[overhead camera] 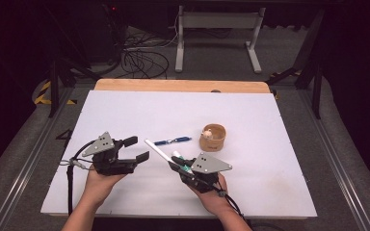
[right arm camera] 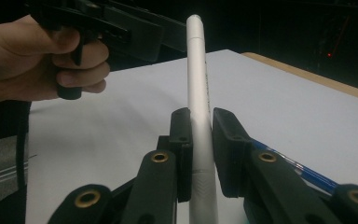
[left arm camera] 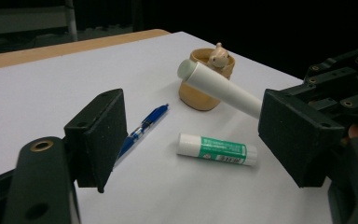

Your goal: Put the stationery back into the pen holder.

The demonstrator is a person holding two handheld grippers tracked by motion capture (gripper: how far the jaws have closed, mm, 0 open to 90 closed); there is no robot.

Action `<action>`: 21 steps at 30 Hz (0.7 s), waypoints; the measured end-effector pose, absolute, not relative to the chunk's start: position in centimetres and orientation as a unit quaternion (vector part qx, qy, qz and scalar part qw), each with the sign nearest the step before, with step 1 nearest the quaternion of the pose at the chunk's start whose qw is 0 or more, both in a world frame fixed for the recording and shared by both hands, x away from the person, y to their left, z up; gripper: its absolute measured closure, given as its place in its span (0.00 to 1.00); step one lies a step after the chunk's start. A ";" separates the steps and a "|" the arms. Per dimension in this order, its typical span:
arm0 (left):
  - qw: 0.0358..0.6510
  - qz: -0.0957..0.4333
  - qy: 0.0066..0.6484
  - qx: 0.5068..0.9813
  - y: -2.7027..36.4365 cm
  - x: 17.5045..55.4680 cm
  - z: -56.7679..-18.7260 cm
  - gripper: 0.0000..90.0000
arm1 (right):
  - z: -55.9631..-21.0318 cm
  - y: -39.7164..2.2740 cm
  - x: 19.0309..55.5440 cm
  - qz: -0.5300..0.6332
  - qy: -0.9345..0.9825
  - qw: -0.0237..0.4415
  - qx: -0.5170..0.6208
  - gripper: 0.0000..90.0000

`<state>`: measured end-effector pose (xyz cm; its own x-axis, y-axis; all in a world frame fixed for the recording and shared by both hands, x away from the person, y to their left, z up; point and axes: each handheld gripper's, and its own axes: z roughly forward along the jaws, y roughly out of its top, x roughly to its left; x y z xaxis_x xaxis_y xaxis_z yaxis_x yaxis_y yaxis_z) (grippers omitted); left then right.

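Note:
My right gripper (overhead camera: 177, 162) is shut on a white pen (overhead camera: 156, 150), whose free end points up and left toward the left gripper. In the right gripper view the white pen (right arm camera: 198, 88) stands clamped between both pads. My left gripper (overhead camera: 137, 148) is open with nothing between its jaws, and they face the pen's tip. In the left gripper view the white pen (left arm camera: 223, 88) crosses in front of the wooden cup (left arm camera: 198, 98). A green-and-white glue stick (left arm camera: 216, 149) and a blue pen (left arm camera: 142, 128) lie on the sheet between the jaws' line of sight and the cup.
The wooden cup (overhead camera: 212, 138) holds a small pale figure (left arm camera: 218, 56) and stands right of centre on the white sheet (overhead camera: 125, 110). The blue pen (overhead camera: 172, 141) lies just left of it. A wooden table edge (overhead camera: 183, 85) runs along the far side, with cables (overhead camera: 139, 60) on the floor beyond.

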<state>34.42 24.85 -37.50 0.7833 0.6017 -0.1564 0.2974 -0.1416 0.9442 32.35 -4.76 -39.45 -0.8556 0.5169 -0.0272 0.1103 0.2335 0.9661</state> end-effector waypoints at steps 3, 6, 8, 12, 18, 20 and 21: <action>0.587 0.119 0.300 0.743 24.7 34.4 -37.6 0.30 | -39.5 -4.5 32.2 0.588 0.766 0.171 0.196 0.88; 0.592 0.110 0.291 0.744 24.7 34.4 -37.6 0.37 | -39.6 -4.2 31.9 0.593 0.764 0.171 0.188 0.88; 0.597 0.100 0.287 0.742 24.6 34.4 -37.6 0.40 | -39.6 -4.1 31.8 0.594 0.764 0.171 0.186 0.88; 0.604 0.097 0.279 0.740 24.5 34.3 -37.6 0.47 | -39.8 -3.8 31.7 0.597 0.763 0.173 0.178 0.88; 0.620 0.088 0.272 0.730 24.4 33.9 -37.4 0.60 | -40.0 -3.4 31.4 0.595 0.764 0.183 0.170 0.88; 0.628 0.083 0.274 0.724 24.5 33.9 -37.4 0.63 | -40.0 -3.3 31.3 0.591 0.766 0.190 0.168 0.88; 0.632 0.082 0.273 0.720 24.5 33.9 -37.5 0.65 | -40.1 -3.2 31.3 0.590 0.766 0.191 0.167 0.88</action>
<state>33.87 24.54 -37.46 0.8372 0.4969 -0.2283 0.2905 -0.0505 0.9555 31.26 -3.23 -40.07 -0.8712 0.4813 -0.0969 0.0294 0.2483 0.9682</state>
